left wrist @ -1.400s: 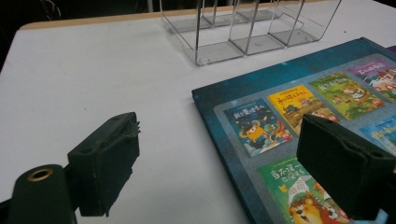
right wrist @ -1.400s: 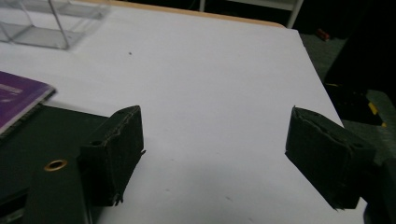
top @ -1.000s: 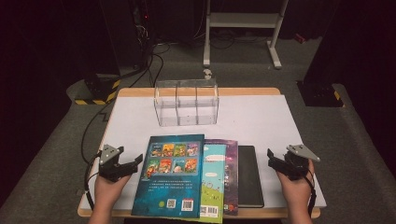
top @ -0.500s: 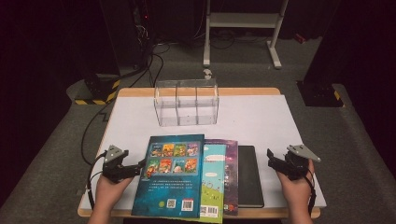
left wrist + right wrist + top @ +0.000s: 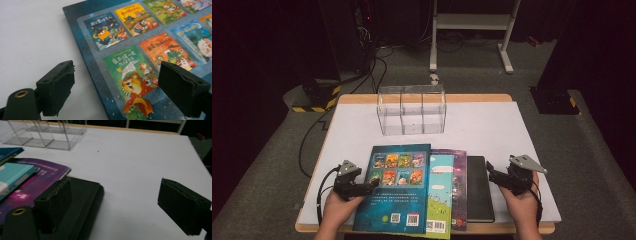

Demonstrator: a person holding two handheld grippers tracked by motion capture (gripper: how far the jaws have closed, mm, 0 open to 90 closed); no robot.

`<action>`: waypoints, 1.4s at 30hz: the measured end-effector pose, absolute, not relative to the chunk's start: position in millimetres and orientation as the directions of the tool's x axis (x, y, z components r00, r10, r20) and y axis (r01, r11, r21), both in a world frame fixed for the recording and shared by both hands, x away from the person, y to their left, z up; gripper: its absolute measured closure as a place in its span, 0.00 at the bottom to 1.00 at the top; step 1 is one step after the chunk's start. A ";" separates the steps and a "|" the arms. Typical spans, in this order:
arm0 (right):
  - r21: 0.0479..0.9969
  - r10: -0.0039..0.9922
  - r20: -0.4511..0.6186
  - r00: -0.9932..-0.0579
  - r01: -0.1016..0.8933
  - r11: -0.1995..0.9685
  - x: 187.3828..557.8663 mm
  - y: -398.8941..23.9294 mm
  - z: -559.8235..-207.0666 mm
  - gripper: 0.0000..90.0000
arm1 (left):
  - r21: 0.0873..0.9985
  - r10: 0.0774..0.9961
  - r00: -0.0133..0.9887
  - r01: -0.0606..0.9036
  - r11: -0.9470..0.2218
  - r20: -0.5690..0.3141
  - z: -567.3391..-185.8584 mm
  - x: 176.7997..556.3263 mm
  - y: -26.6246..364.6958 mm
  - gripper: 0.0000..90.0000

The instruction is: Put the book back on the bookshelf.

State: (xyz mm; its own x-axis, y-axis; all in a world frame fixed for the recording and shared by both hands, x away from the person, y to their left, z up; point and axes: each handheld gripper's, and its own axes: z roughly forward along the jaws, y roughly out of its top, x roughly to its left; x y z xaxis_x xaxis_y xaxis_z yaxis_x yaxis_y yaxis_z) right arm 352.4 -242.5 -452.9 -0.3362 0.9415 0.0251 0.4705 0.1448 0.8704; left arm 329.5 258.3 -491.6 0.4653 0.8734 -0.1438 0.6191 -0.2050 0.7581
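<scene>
Both wide open: left gripper straddles blue picture book edge; right gripper beside black notebook. Risk: thin cover slips, book slides.

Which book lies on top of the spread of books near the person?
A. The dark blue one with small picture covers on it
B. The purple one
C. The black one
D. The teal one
A: in the high view the dark blue book overlaps the teal book, which covers the purple book; the black book lies at the far right.
</scene>
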 end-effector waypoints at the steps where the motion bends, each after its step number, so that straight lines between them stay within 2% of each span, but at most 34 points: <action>1: 0.870 0.941 0.025 -0.336 0.470 0.145 352.4 -242.5 -452.9 0.12 | 0.758 0.873 0.465 0.619 -0.205 -0.144 -491.6 329.5 258.3 0.15; 5: 0.875 0.908 0.010 -0.418 0.444 0.195 346.7 -228.1 -453.0 0.15 | 0.755 0.864 0.473 0.627 -0.194 -0.170 -496.6 324.5 258.3 0.15; 10: 0.872 0.887 0.020 -0.462 0.442 0.211 344.7 -217.6 -452.2 0.16 | 0.745 0.862 0.459 0.647 -0.160 -0.214 -499.0 318.9 261.5 0.16; 12: 0.874 0.875 0.023 -0.484 0.435 0.218 342.8 -209.7 -451.0 0.14 | 0.738 0.836 0.479 0.660 -0.143 -0.267 -501.9 318.4 262.1 0.16; 14: 0.872 0.870 0.028 -0.492 0.437 0.220 342.5 -207.3 -450.9 0.14 | 0.738 0.832 0.485 0.659 -0.145 -0.270 -502.2 317.7 260.2 0.17; 19: 0.868 0.857 0.027 -0.514 0.438 0.236 340.8 -197.4 -451.9 0.13 | 0.751 0.837 0.493 0.640 -0.165 -0.236 -501.2 316.1 257.8 0.15; 20: 0.866 0.855 0.025 -0.518 0.439 0.240 340.1 -194.2 -452.0 0.10 | 0.756 0.839 0.496 0.632 -0.174 -0.222 -500.7 315.3 256.9 0.16; 24: 0.871 0.858 0.005 -0.513 0.423 0.248 336.3 -188.3 -453.0 0.10 | 0.758 0.839 0.499 0.628 -0.177 -0.218 -500.6 314.9 256.6 0.16; 35: 0.861 0.831 0.044 -0.555 0.443 0.251 331.2 -174.6 -455.8 0.07 | 0.769 0.817 0.544 0.601 -0.218 -0.194 -496.4 312.8 236.4 0.16; 42: 0.854 0.808 0.045 -0.587 0.442 0.274 324.2 -160.4 -454.6 0.10 | 0.778 0.799 0.578 0.575 -0.252 -0.168 -492.9 311.9 220.9 0.17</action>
